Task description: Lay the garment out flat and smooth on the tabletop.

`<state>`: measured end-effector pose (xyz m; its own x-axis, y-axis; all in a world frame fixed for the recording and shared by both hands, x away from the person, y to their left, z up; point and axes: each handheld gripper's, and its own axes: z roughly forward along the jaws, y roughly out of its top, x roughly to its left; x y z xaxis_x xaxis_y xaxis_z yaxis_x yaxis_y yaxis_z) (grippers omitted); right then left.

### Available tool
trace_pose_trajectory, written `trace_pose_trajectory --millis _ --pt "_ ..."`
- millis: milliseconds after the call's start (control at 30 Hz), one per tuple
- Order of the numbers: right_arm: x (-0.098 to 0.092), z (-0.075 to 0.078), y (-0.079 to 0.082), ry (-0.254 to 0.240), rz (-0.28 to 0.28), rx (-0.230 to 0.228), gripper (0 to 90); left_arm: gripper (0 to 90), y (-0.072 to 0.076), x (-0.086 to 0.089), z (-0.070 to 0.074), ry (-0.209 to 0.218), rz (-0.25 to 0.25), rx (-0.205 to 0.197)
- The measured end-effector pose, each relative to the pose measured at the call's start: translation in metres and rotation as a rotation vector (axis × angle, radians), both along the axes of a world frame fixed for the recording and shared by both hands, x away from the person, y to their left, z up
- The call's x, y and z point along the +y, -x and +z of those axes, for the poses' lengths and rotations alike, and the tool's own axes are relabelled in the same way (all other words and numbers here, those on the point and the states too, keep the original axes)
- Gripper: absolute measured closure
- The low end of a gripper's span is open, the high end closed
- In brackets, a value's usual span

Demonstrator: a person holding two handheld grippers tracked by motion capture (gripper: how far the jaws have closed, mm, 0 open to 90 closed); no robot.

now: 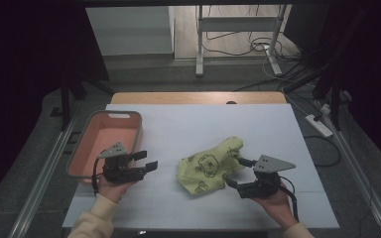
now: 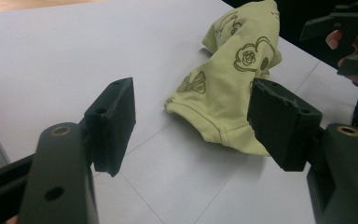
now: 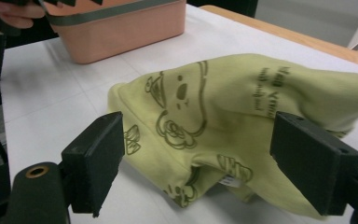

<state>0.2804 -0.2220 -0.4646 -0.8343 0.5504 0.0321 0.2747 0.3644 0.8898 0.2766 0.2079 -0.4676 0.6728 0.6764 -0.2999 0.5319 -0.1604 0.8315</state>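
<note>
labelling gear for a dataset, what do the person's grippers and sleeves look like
Both the left gripper and the right gripper are black, with two blocky jaws and a grey three-cornered plate on top. A black cable trails from each. Brass-coloured rings sit in the jaw arms. The person's sleeves are pale cream.

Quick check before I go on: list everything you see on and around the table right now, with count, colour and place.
cloth: one, yellow-green with dark cartoon prints, crumpled on the sheet between the two grippers
basin: one, salmon pink with a grey rim, at the sheet's left edge
sheet: one, white, covering the table
table: one, light wood, edge showing beyond the sheet
power strip: one, white, on the floor to the right
metal stand: one, grey, on the floor beyond the table
left gripper: one, black, open, beside the basin
right gripper: one, black, open, jaws at the cloth's right edge
hands: two, cream sleeves, from the bottom edge
</note>
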Motion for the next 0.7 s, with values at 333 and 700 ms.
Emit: trace_pose_trajectory --millis 333,700 --pt "0.013 0.004 0.009 0.006 0.029 -0.017 18.6 32.7 0.004 -0.001 0.003 -0.001 0.004 -0.007" --pt "0.052 -0.006 0.013 0.034 0.117 0.020 18.9 32.6 0.005 -0.001 0.003 -0.003 0.003 -0.007"
